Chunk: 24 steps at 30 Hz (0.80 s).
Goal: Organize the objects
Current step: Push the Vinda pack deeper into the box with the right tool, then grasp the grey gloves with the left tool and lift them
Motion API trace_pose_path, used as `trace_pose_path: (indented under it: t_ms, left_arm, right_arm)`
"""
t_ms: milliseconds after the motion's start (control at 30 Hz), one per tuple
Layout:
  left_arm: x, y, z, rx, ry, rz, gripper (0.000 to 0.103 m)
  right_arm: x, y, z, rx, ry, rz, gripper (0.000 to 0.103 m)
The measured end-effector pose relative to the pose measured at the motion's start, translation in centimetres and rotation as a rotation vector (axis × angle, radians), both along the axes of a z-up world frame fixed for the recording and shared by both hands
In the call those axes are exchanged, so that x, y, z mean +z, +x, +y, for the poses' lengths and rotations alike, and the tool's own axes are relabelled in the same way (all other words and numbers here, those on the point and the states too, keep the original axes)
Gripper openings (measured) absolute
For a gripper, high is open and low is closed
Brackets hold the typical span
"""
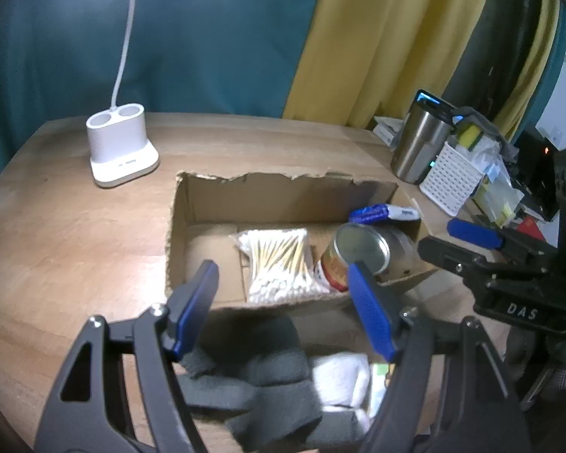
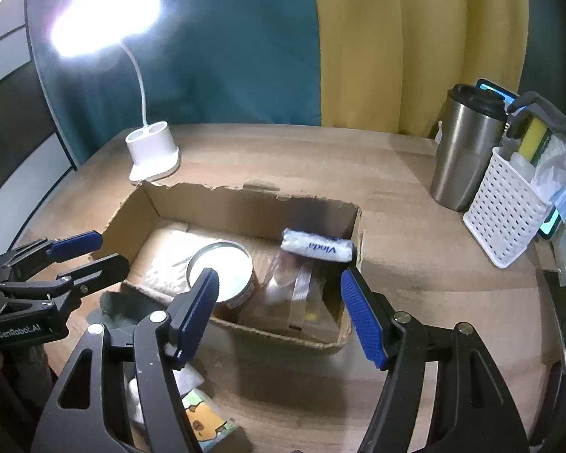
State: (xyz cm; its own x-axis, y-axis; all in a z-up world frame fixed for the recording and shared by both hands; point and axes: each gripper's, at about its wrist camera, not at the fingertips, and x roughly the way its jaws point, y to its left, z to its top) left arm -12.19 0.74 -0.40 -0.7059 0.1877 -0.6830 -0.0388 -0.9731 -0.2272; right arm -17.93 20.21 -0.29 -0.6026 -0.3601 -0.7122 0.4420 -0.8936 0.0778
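Left gripper: jaws spread wide, blue pads well apart, nothing between them. It hangs over the near edge of the cardboard box, pointed down and forward into it; under it, on the near side of the box, lie dark grey fabric and a white cloth, both blurred. Right gripper: jaws likewise wide open, empty, touching nothing, pointing down at the near right part of the box. In the left wrist view the right gripper shows at the right, just beside the box's right wall; in the right wrist view the left gripper sits at the box's left end. Box contents: a bag of cotton swabs in the middle of the floor; a tin can to its right, tilted on its side, flat metal end up; a Vinda tissue pack in the far right corner, leaning on the right wall; a clear plastic packet near the right end. The box stands on a wooden table with its torn rim open upward. Elsewhere on the table: a white desk lamp, lit, at the back left; a steel tumbler and a white perforated basket at the right.
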Motion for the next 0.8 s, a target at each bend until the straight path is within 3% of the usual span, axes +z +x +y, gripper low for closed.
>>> trace_pose_path:
  t_ms: [800]
  left_arm:
    - [-1.4,4.9,-0.7,-0.001,0.0,-0.007,0.073]
  right_arm:
    - [-1.6,5.2,-1.2,0.005,0.029,-0.013,0.071]
